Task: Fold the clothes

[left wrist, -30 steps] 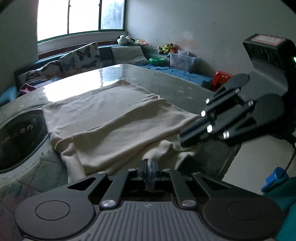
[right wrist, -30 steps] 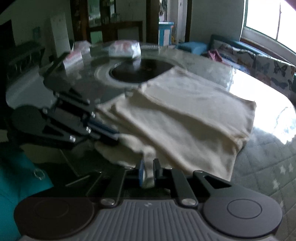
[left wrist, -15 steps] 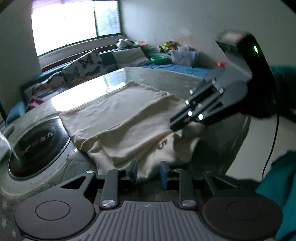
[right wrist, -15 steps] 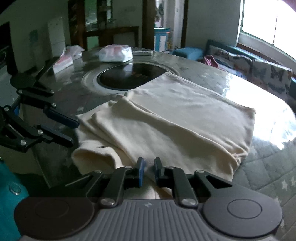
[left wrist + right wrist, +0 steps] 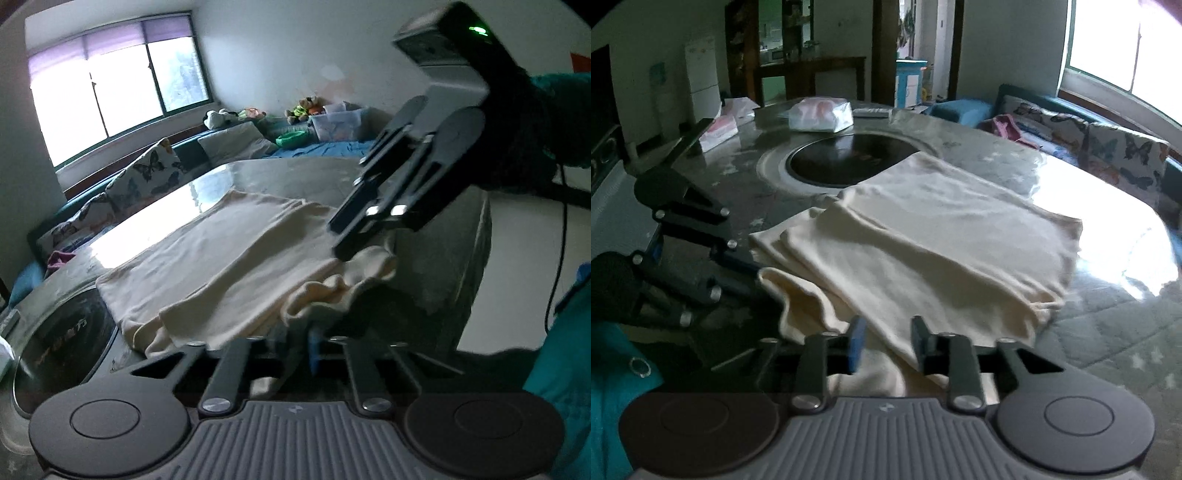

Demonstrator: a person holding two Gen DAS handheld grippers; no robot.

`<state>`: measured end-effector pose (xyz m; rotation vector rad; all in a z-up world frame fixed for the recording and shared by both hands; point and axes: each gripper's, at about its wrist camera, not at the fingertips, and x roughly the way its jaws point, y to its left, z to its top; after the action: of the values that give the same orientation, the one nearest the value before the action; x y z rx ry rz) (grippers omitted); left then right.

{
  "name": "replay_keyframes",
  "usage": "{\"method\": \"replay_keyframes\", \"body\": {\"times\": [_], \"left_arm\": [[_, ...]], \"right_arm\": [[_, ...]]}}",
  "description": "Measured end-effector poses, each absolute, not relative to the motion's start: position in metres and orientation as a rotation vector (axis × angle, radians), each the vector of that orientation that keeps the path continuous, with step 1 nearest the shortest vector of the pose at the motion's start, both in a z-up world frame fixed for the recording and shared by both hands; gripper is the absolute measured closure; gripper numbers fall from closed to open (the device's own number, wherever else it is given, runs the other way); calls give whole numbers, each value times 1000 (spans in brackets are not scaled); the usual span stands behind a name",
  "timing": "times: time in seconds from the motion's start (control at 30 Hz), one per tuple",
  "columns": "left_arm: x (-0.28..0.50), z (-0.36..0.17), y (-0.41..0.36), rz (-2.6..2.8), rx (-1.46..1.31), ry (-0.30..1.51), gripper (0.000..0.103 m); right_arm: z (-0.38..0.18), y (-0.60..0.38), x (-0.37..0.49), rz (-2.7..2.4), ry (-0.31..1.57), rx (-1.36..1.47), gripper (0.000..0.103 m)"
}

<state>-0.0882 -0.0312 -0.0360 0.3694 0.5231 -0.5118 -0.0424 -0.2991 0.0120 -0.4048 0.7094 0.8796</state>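
A cream garment (image 5: 229,251) (image 5: 942,240) lies folded in layers on the round table (image 5: 295,177). Its near edge hangs bunched over the table's rim. My left gripper (image 5: 303,347) (image 5: 746,273) is at the near left corner of the garment, its fingers close together on a fold of the hem, though that view is blurred. My right gripper (image 5: 884,343) (image 5: 340,236) stands open at the near edge. Cloth runs loose between its blue-padded fingers (image 5: 855,343) and is not pinched.
A black round inset (image 5: 849,158) (image 5: 62,332) sits in the table beyond the garment. Tissue packs (image 5: 820,114) lie at the far side. A sofa with butterfly cushions (image 5: 1108,140) runs under the window. A teal sleeve (image 5: 561,369) is at the right.
My right gripper went from pinching the hem to wide open. My left gripper opened half a second ago and has narrowed again on the edge. Both cameras have risen and tilted.
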Motion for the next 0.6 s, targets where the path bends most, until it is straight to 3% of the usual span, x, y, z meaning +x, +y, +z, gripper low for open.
{"method": "replay_keyframes", "body": {"times": [0.27, 0.5, 0.6], "left_arm": [[-68, -19, -17, -483, 258, 503, 95], [-53, -11, -9, -469, 203, 508, 95], [-50, -10, -8, -464, 188, 517, 95]], "right_arm": [[20, -326, -58, 861, 692, -504, 49], [4, -317, -64, 887, 621, -575, 48], [-6, -307, -60, 889, 599, -583, 52]]}}
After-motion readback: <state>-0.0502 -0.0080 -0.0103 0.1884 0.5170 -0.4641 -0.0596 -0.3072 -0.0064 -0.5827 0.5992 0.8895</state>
